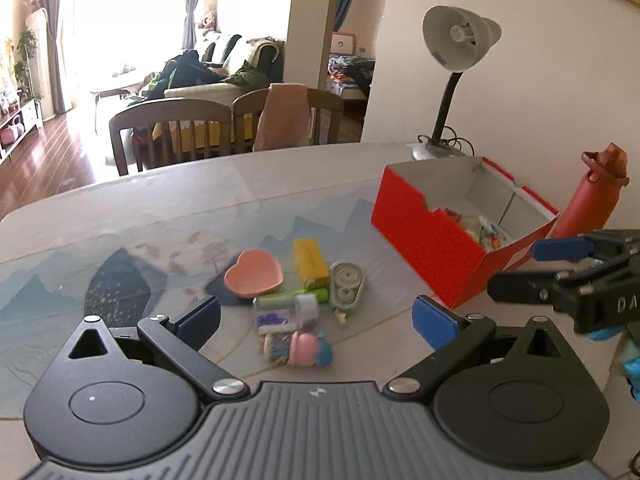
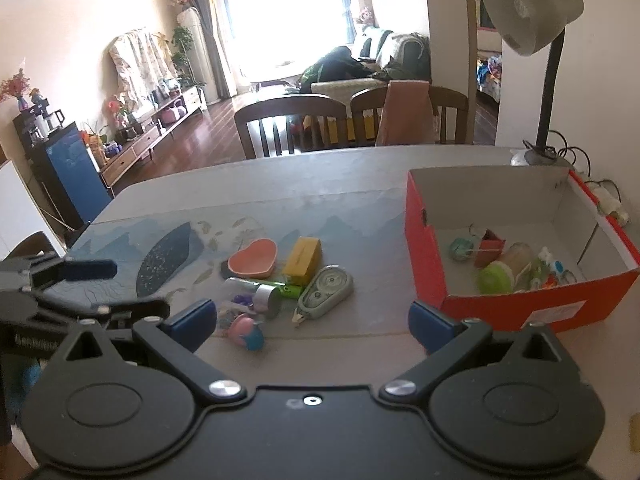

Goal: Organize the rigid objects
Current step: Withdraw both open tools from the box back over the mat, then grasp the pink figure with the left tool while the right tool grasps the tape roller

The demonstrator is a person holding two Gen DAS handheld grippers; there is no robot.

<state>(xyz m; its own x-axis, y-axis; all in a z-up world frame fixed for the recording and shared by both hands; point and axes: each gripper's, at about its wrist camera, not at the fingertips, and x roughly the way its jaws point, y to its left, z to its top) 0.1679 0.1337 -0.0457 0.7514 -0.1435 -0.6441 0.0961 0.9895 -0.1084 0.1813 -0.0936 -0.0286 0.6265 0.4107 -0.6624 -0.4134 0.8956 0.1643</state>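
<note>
A small pile lies on the table: a pink heart-shaped dish [image 1: 253, 272] [image 2: 253, 261], a yellow box [image 1: 310, 263] [image 2: 303, 260], a grey-green correction tape dispenser [image 1: 346, 285] [image 2: 326, 290], a green tube [image 1: 290, 299], a silver roll [image 2: 267, 299] and a pink and blue toy [image 1: 310, 349] [image 2: 247, 332]. An open red cardboard box [image 1: 432, 240] [image 2: 426, 252] holds several small items. My left gripper [image 1: 316, 322] is open and empty just above the pile. My right gripper [image 2: 312, 322] is open and empty, near the pile and box.
A grey desk lamp [image 1: 456, 40] [image 2: 528, 16] stands at the back right by the wall. A red bottle [image 1: 592, 196] stands right of the box. Wooden chairs [image 1: 176, 132] [image 2: 292, 128] line the table's far edge. The table [image 1: 160, 208] has a landscape-print cover.
</note>
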